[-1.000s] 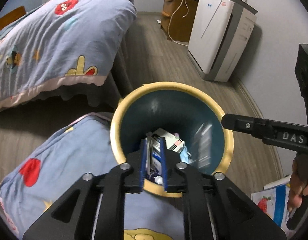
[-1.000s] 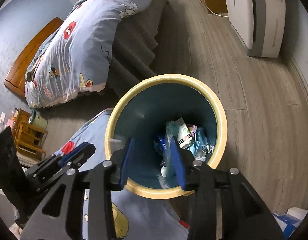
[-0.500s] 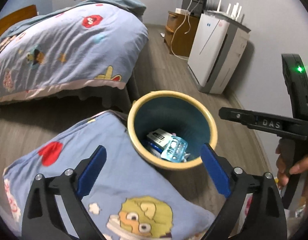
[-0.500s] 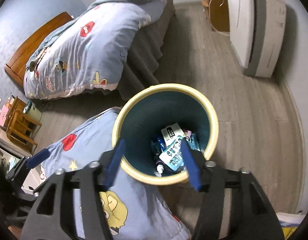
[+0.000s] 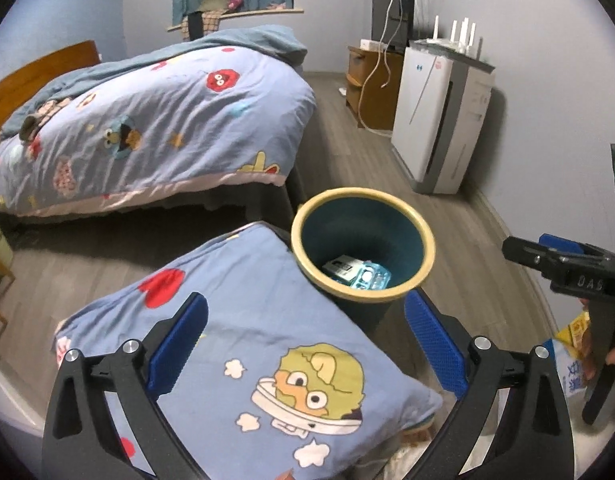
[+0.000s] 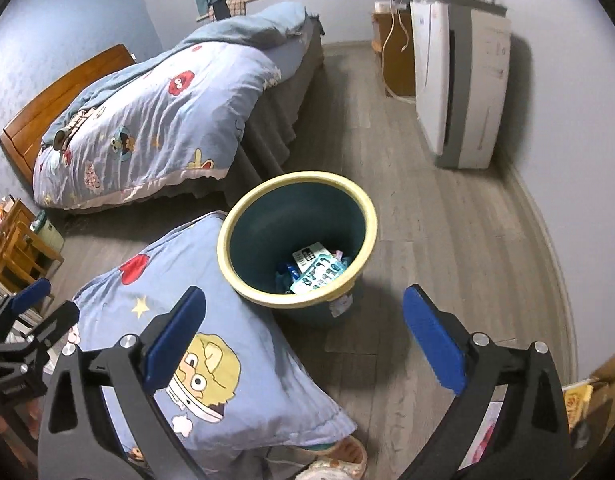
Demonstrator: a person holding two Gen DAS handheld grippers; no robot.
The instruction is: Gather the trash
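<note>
Clearly both sets of jaws stand wide apart and empty: the left gripper (image 5: 305, 344) at lower frame over the cartoon pillow (image 5: 247, 356), the right gripper (image 6: 303, 336) likewise. Beyond, mid-frame, the bin (image 6: 297, 236) holds the trash (image 6: 317, 270), probably blister packs and cartons, so it stays contained. Farther, upper left, lies the bed (image 6: 155, 128).

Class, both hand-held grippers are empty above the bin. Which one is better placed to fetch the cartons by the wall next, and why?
Probably the right hand-held gripper: it is open and empty, and the cartons lie on its side, beyond the bin. The left hand-held gripper hangs over the pillow.
</note>
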